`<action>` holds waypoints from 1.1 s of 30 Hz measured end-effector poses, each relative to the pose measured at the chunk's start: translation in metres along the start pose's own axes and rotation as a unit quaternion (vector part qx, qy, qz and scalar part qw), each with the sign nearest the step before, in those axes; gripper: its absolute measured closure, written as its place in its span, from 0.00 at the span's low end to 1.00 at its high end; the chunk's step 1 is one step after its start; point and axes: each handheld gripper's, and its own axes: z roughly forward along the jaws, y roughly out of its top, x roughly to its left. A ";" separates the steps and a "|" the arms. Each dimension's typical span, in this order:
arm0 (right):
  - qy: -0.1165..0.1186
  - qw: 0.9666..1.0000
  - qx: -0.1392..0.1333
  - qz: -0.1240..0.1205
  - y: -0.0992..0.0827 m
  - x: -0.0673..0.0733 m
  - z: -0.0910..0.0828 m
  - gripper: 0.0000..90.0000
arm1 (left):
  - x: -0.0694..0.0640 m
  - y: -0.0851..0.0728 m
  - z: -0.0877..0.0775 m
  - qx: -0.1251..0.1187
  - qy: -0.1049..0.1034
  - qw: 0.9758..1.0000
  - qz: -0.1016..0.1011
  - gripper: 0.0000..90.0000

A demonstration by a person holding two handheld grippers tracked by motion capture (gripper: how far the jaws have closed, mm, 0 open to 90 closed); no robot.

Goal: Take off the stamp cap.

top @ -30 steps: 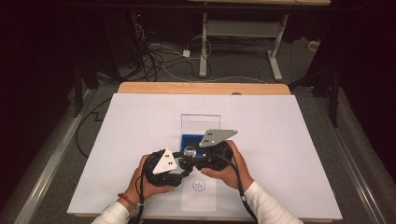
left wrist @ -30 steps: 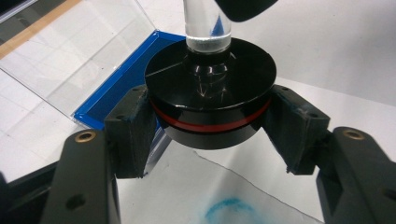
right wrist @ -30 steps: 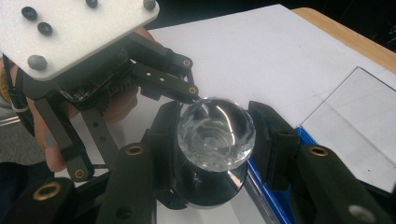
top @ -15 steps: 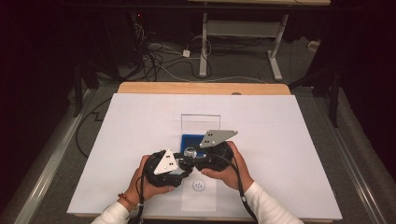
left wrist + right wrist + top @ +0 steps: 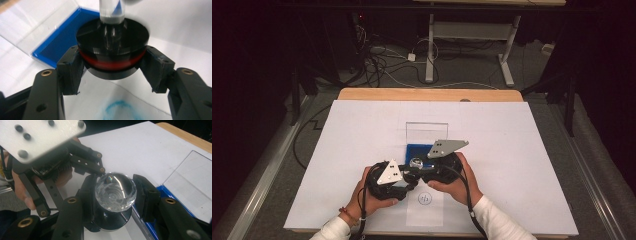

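A round stamp (image 5: 416,162) is held between both grippers just above the white table sheet (image 5: 522,145). It has a black base with a red ring (image 5: 112,50) and a clear faceted knob (image 5: 115,191) on top. My left gripper (image 5: 113,68) is shut on the black base, one pad on each side. On the knob my right gripper (image 5: 116,195) is shut from the other side. Both grippers meet in front of the blue ink pad (image 5: 417,150). A blue printed mark (image 5: 120,110) lies on the paper below the stamp.
The ink pad sits in an open case whose clear lid (image 5: 426,131) lies flat behind it. A slip of paper (image 5: 425,215) with a round stamped mark (image 5: 425,198) lies near the front edge. Cables and desk legs (image 5: 430,50) stand beyond the table.
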 end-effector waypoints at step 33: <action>-0.060 0.998 -0.007 -0.010 -0.004 -0.023 -0.047 0.63 | 0.020 -0.025 -0.043 0.007 0.033 0.999 0.001 0.40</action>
